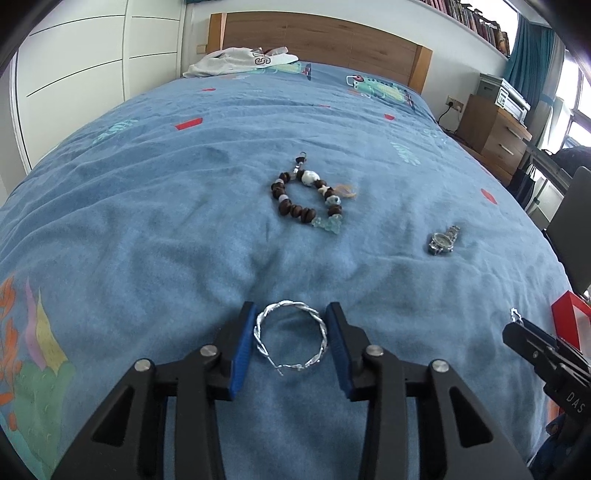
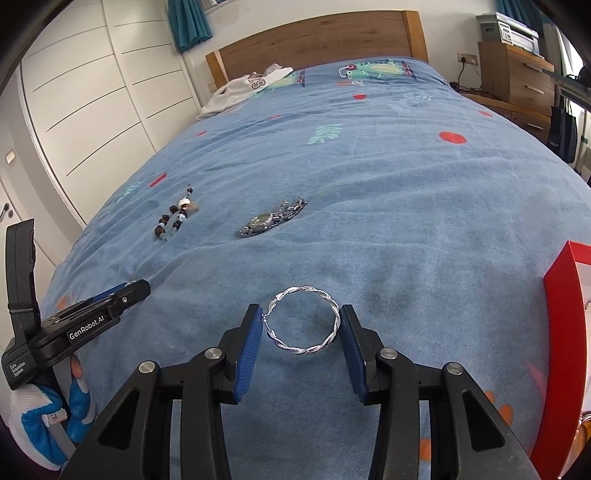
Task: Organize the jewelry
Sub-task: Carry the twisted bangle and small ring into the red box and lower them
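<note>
A twisted silver hoop (image 1: 290, 338) lies on the blue bedspread between the pads of my left gripper (image 1: 291, 325), which is open around it. A second twisted silver hoop (image 2: 304, 329) lies between the pads of my right gripper (image 2: 302, 328), also open around it. A brown and white bead bracelet (image 1: 306, 199) lies further up the bed; it also shows in the right wrist view (image 2: 173, 219). A silver watch (image 1: 443, 240) lies to its right, seen too in the right wrist view (image 2: 271, 219). A red jewelry box (image 2: 565, 332) stands at the right edge.
The blue bedspread (image 2: 406, 184) covers the whole bed. White clothing (image 1: 240, 61) lies by the wooden headboard (image 1: 317, 33). A wooden dresser (image 1: 493, 133) stands right of the bed, white wardrobes (image 2: 92, 92) on the left. The other gripper (image 1: 539, 343) shows at the right of the left wrist view.
</note>
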